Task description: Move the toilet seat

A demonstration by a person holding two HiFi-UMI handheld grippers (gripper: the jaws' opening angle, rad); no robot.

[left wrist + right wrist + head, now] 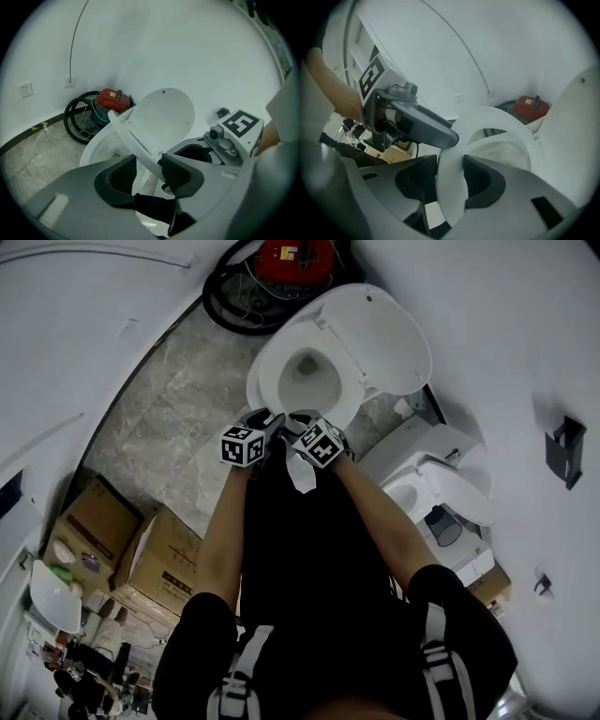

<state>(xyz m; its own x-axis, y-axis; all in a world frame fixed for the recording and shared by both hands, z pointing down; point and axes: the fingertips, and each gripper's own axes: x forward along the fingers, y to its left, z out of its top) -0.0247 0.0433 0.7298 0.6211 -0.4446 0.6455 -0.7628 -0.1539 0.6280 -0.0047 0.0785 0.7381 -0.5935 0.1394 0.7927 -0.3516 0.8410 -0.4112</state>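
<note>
A white toilet stands against the wall with its lid [380, 329] up. The white toilet seat [267, 371] is tilted up off the bowl [101, 150]. Both grippers meet at its front edge. My left gripper [269, 420] has the thin seat ring [129, 136] running slantwise between its pads and is shut on it [147, 171]. My right gripper [300, 423] is shut on the same seat [501, 119] just beside it [450, 180]. In the right gripper view the left gripper's body [417, 126] lies close at the left. The lid [576, 126] rises at the right there.
A red machine with a coiled black hose [291, 263] sits behind the toilet at the wall. A second white fixture [450, 488] and a small bin [448, 526] stand to the right. Cardboard boxes [159, 559] line the left. A wall socket [26, 89] is low down.
</note>
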